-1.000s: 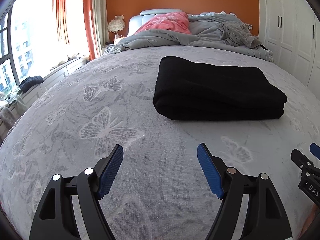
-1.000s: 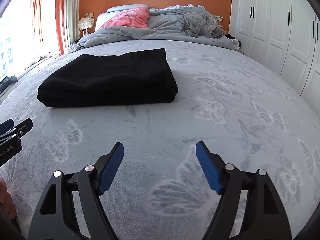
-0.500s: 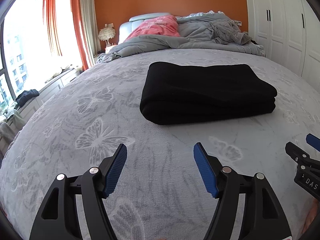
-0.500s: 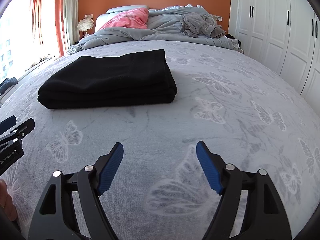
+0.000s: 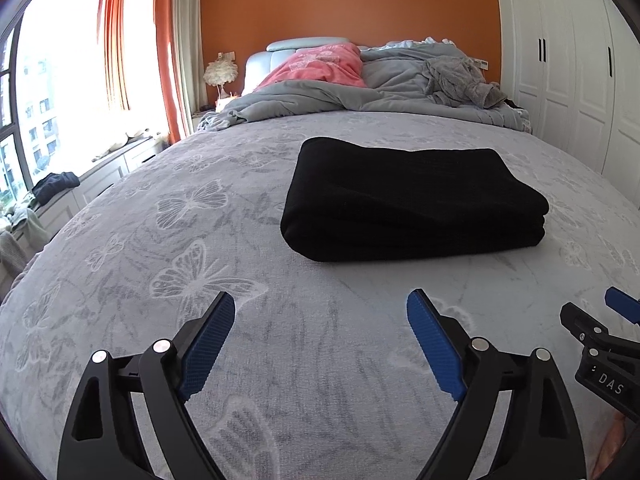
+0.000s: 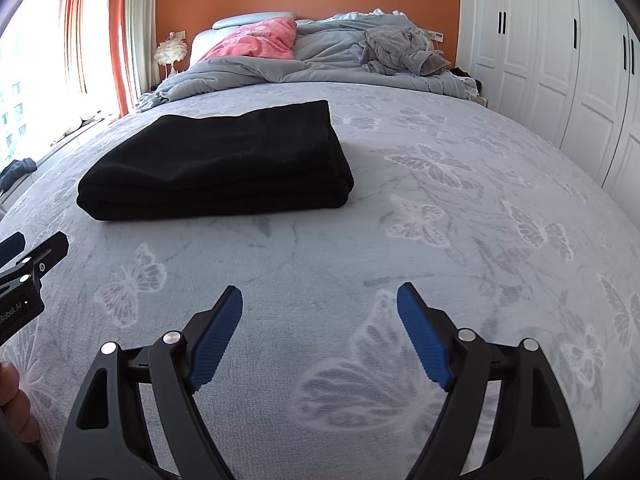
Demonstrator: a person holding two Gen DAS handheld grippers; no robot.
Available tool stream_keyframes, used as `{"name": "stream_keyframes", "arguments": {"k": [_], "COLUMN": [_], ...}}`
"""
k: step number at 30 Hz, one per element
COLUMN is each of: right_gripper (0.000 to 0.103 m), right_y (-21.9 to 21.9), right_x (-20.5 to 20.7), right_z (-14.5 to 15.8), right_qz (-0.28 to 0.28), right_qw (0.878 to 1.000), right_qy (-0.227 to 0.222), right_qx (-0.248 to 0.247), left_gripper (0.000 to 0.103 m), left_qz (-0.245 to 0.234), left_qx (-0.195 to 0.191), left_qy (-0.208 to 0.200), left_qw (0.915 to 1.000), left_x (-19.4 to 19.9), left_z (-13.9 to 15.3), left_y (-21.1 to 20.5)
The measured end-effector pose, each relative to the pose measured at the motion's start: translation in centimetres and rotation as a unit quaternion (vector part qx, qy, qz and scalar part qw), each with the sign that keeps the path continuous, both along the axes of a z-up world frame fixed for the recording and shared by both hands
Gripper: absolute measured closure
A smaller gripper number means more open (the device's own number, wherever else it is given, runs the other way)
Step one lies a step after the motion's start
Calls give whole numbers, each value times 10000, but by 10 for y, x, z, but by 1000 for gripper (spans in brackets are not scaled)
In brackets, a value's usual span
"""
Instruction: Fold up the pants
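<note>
The black pants (image 5: 412, 200) lie folded in a neat flat stack on the grey butterfly bedspread (image 5: 160, 264); they also show in the right wrist view (image 6: 220, 172). My left gripper (image 5: 320, 300) is open and empty, well short of the stack's near edge. My right gripper (image 6: 320, 292) is open and empty, to the right of the stack and nearer than it. The right gripper's tip shows at the left view's right edge (image 5: 592, 336); the left gripper's tip shows at the right view's left edge (image 6: 32, 260).
A rumpled grey duvet (image 5: 360, 96) and a pink pillow (image 5: 320, 68) lie at the head of the bed. White wardrobes (image 6: 560, 60) stand on the right. A window with orange curtains (image 5: 116, 40) and a low sill cabinet (image 5: 92, 176) are on the left.
Both grippers have tilted up and drawn back a little from the folded pants. The pants have not moved. Both grippers stay open.
</note>
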State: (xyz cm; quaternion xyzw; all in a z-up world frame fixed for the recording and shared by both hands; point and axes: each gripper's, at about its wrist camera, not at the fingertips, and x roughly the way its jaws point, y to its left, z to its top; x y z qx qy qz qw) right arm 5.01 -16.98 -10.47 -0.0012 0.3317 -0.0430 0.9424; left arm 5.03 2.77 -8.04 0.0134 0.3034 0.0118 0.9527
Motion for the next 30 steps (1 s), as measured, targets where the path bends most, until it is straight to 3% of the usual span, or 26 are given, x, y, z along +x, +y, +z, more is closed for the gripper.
{"name": "stream_keyframes", "arguments": {"k": [23, 30], "right_gripper": [25, 24], "right_y": [-1, -1], "right_x": [1, 1], "right_z": [0, 0], "right_qz": [7, 8], "right_qw": [10000, 10000], "right_qy": [3, 5], "right_qx": [4, 5], "left_gripper": [17, 17], "left_qz": [-90, -236], "left_qx": [103, 60], "left_qy": [-11, 319], "left_qw": [9999, 9992], "left_x": [0, 7], "left_z": [-1, -6], "left_y": [-3, -6]}}
